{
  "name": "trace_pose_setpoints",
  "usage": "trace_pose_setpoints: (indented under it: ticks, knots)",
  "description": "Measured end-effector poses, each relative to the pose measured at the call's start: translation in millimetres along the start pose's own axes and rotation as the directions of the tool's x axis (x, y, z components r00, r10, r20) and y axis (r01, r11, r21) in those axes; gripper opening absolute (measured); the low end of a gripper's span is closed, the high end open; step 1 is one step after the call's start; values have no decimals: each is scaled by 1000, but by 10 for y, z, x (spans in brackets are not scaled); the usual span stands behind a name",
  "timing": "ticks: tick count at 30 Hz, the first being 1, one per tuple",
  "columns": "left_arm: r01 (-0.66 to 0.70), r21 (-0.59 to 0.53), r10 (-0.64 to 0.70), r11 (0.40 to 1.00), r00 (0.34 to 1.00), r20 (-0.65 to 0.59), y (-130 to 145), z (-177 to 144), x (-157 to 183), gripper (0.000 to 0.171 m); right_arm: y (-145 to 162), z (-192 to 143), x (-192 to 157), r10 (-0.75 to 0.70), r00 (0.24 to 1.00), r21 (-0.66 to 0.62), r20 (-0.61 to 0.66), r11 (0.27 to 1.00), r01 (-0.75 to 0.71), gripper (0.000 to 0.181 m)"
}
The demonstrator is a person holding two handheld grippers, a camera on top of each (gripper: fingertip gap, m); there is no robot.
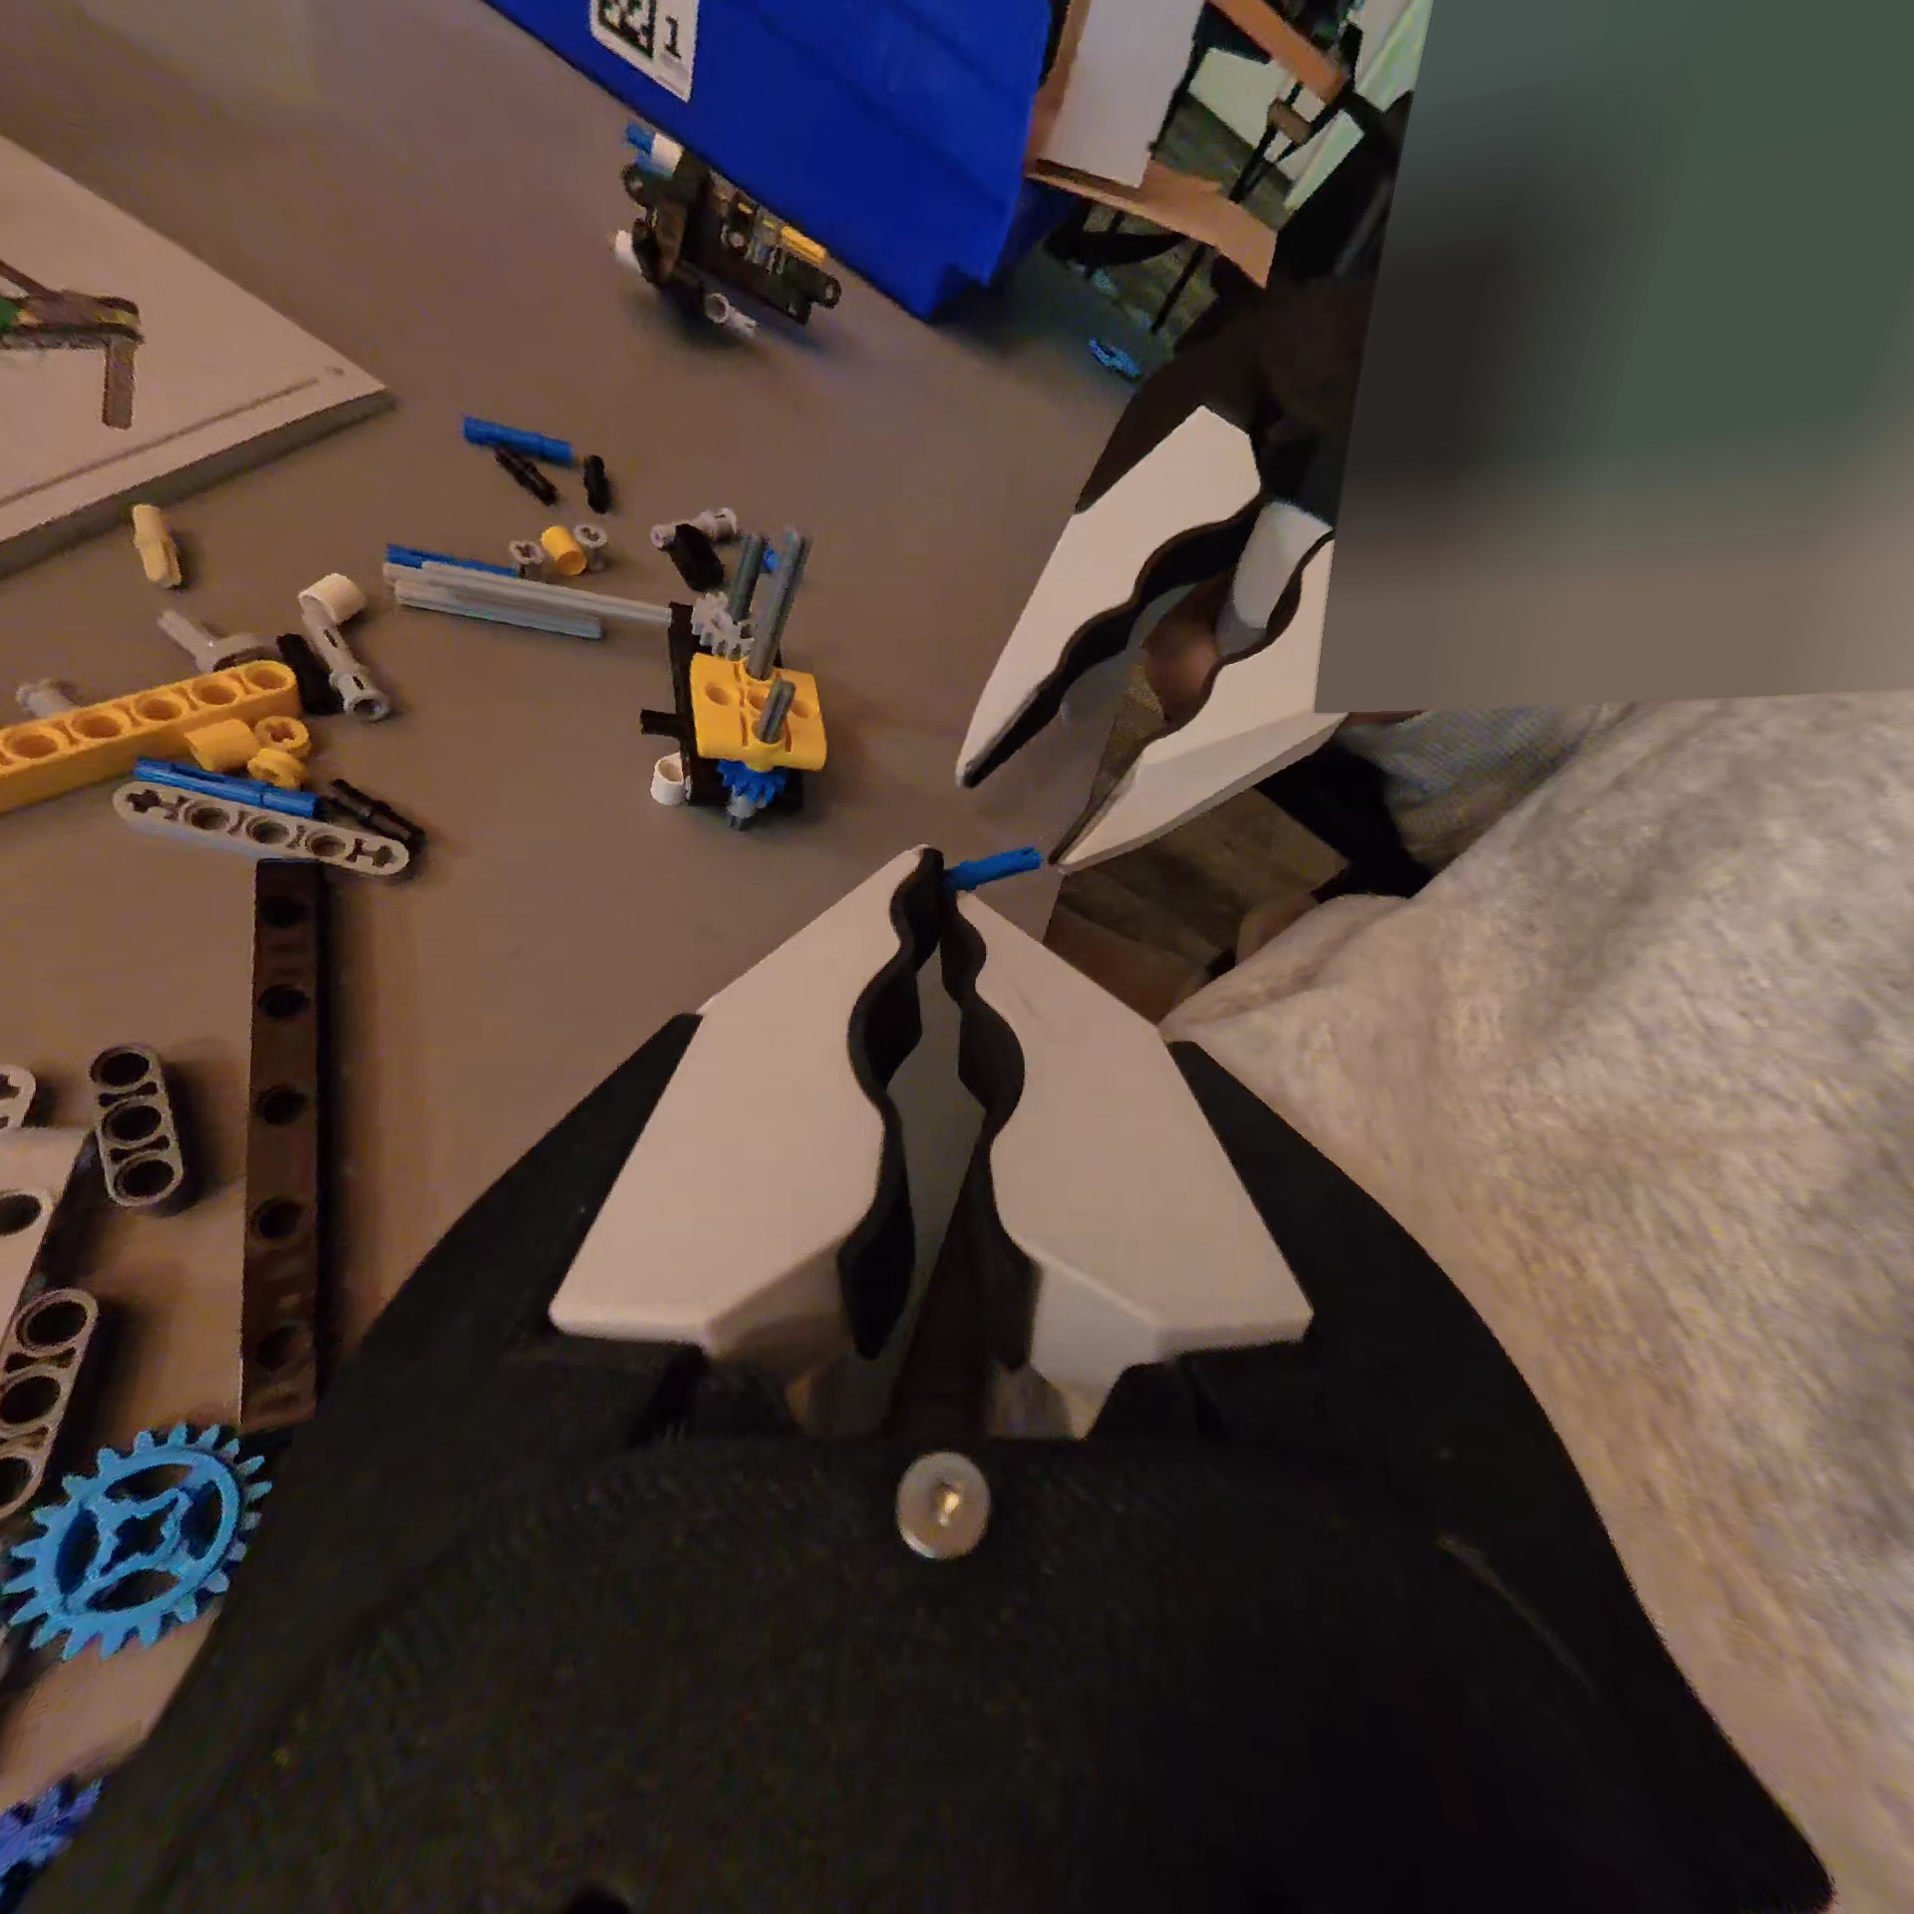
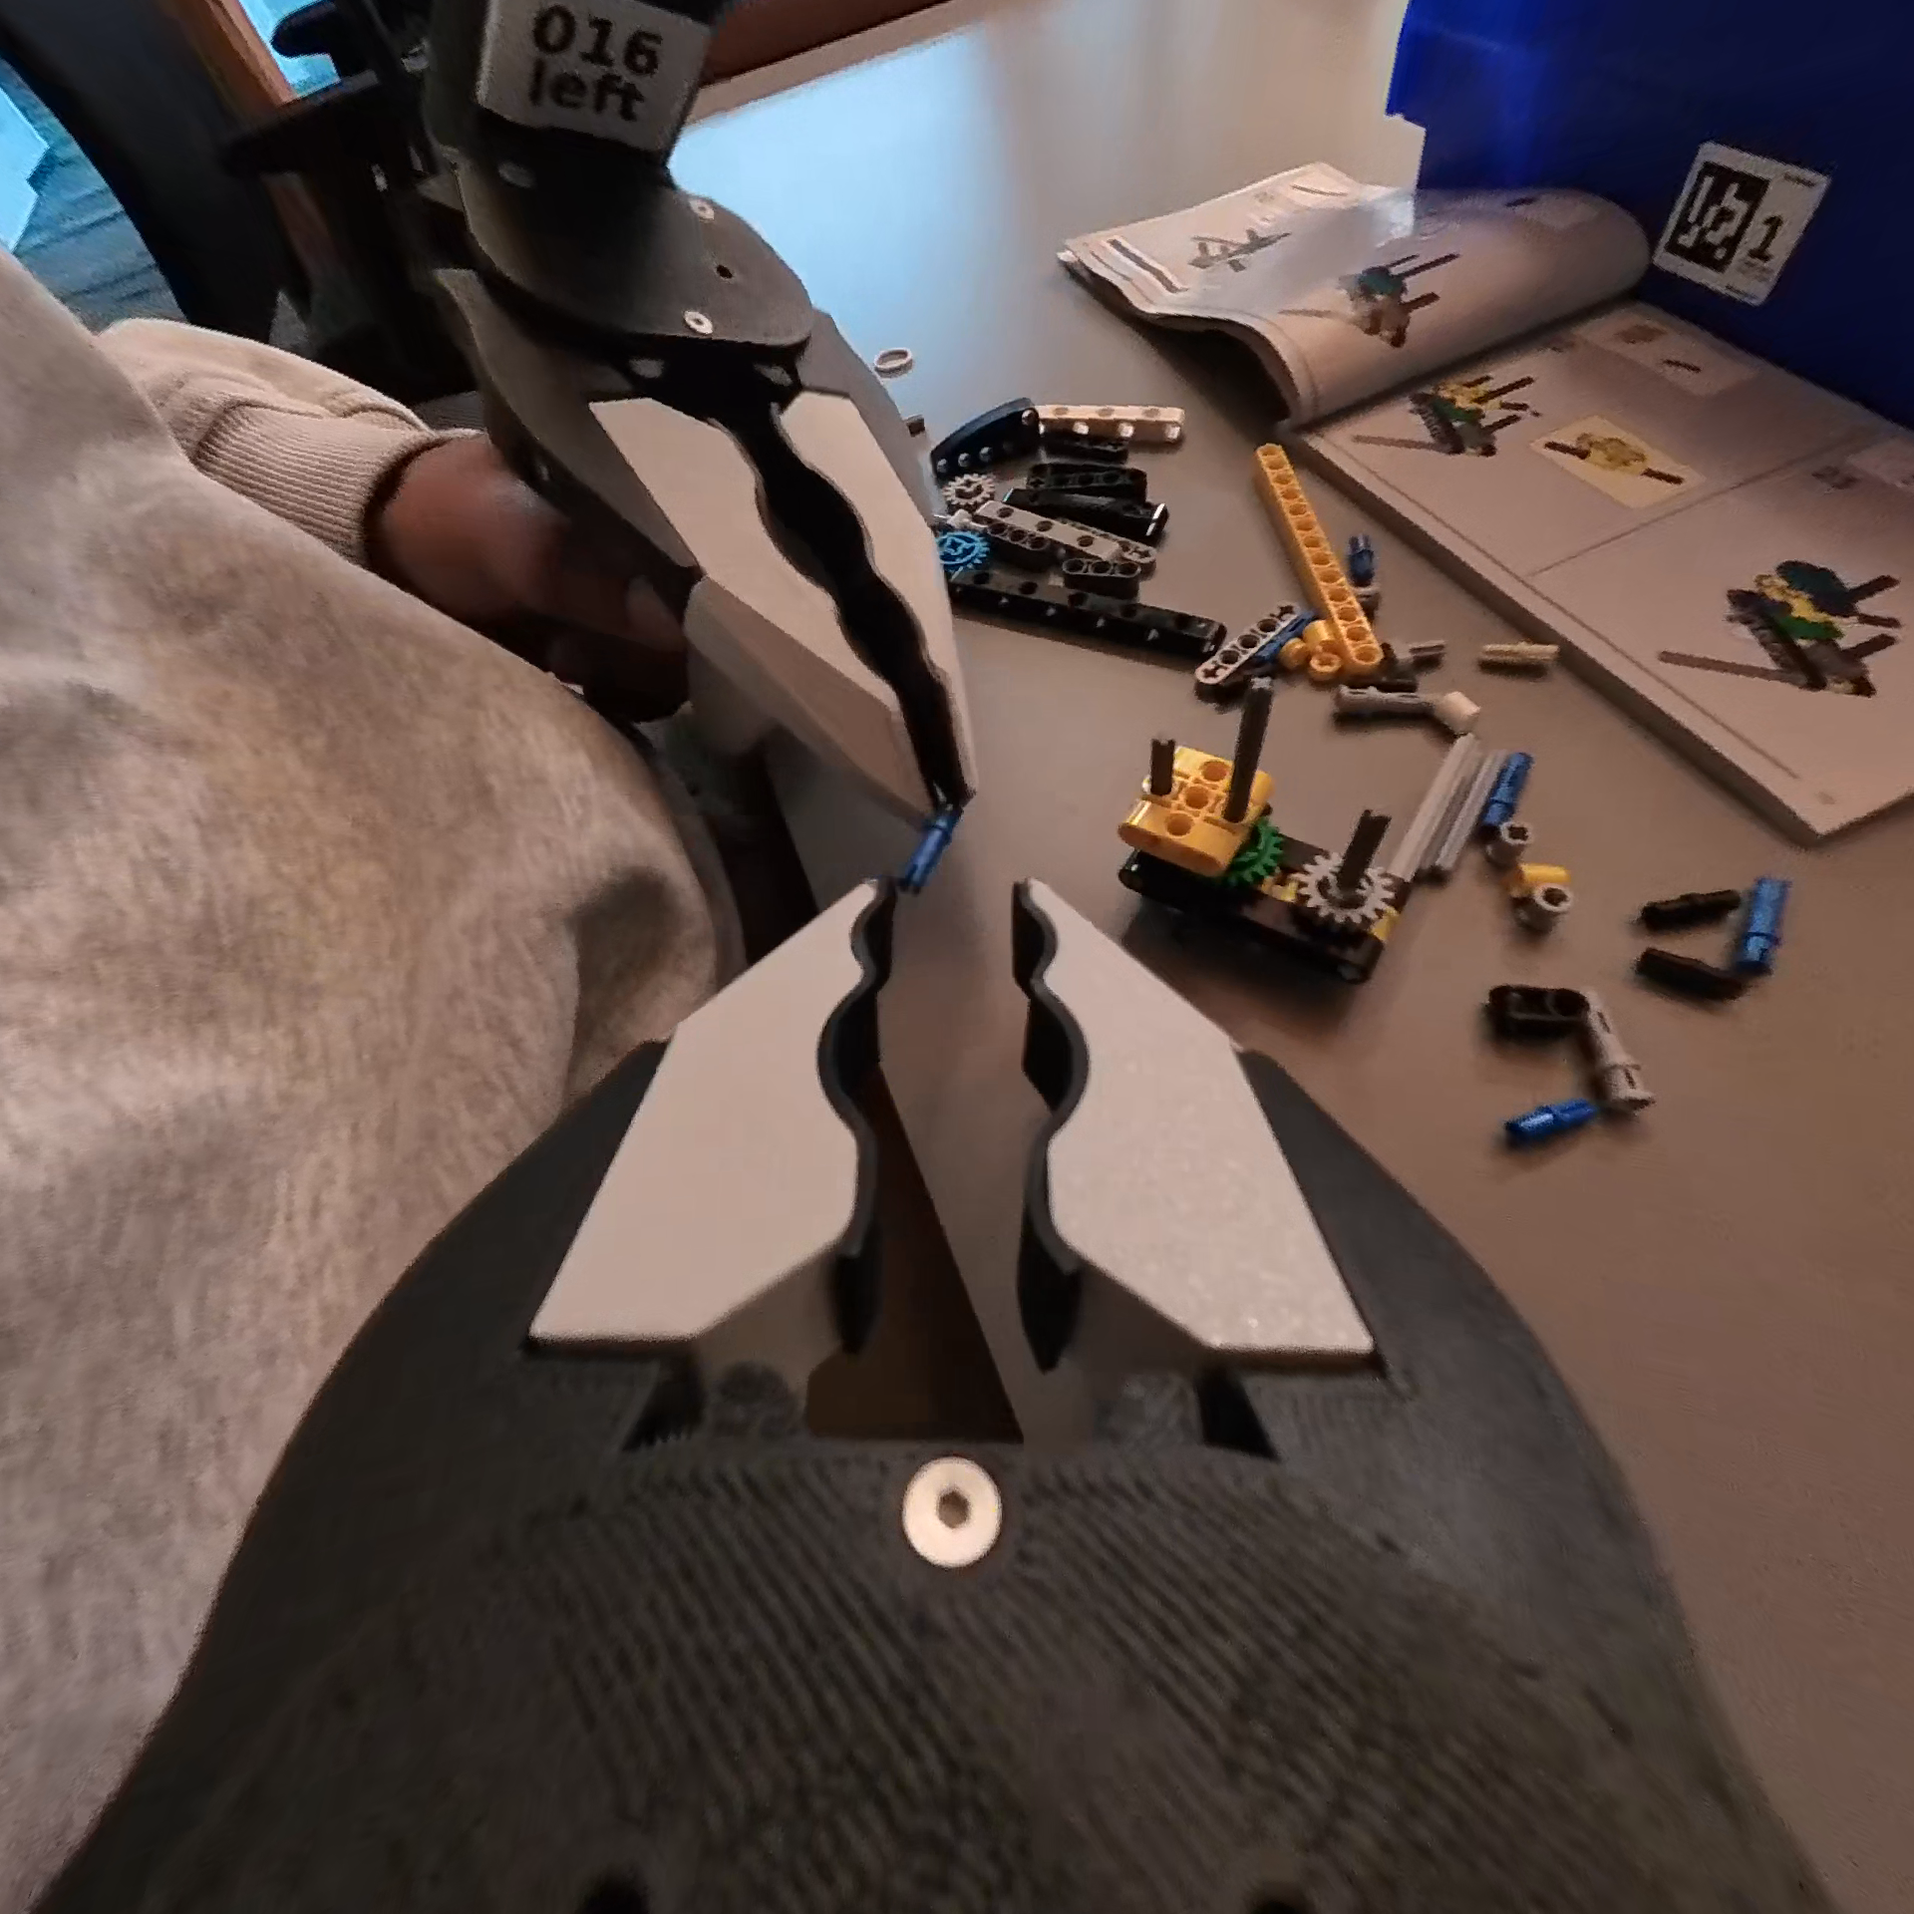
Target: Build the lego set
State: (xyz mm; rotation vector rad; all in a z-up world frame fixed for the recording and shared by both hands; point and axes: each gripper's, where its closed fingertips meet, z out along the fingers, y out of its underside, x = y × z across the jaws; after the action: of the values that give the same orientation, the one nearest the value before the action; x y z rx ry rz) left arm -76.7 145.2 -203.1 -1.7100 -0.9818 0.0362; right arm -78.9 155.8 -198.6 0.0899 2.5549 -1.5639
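Note:
My left gripper (image 1: 937,865) is shut on one end of a small blue pin (image 1: 994,868), which sticks out to the right of its tips above the table's near edge. The right wrist view shows the same: the left gripper (image 2: 948,792) pinches the blue pin (image 2: 929,849) from above. My right gripper (image 2: 953,896) is open and empty. Its left fingertip (image 2: 875,901) is right beside the pin's free end; the pin is not between its pads. The right gripper (image 1: 1020,818) also shows in the left wrist view. A partial build with a yellow block, gears and axles (image 1: 756,715) (image 2: 1243,839) stands on the table.
Loose parts lie across the table: a yellow beam (image 1: 135,725), a long black beam (image 1: 285,1139), a blue gear (image 1: 135,1533), and pins and axles (image 2: 1699,932). There is also an open instruction booklet (image 2: 1657,497), a blue bin (image 1: 880,155), a second small assembly (image 1: 725,249) and a person's grey sleeve (image 2: 259,829). The grippers are tip to tip, or close to it.

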Motion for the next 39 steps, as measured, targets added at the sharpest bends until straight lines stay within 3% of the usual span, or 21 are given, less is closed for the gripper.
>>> trace_pose_setpoints:
  ticks: [8, 11, 20, 28, 33, 39]
  knots:
    - [6, -9, -6, 1000, 1000, 4, 6, 28, 0, 0, -25, 75, -48, 23, 999, 7, 23, 1000, -23, 19]
    - [8, -13, -8, 1000, 1000, 1, 7, 52, 10, 0, -34, 95, -22, 1, 1000, 5, -12, 1000, -1, 0]
    - [52, 14, -51, 999, 999, -12, -54, 44, -26, 0, -42, 75, 49, 35, 999, 20, -25, 999, -34, 14]
    - [86, 17, -86, 996, 996, -30, -71, 44, -35, 0, 62, 113, 122, 21, 998, -31, -65, 999, -23, 11]
    - [52, -70, -48, 996, 997, 65, 53, -17, -85, 0, 68, 67, 181, 48, 996, -19, -69, 999, -49, 15]
    - [-16, -112, 41, 994, 975, 219, 205, -161, -145, 22, 95, 101, 145, 38, 998, -37, -54, 999, -40, 15]
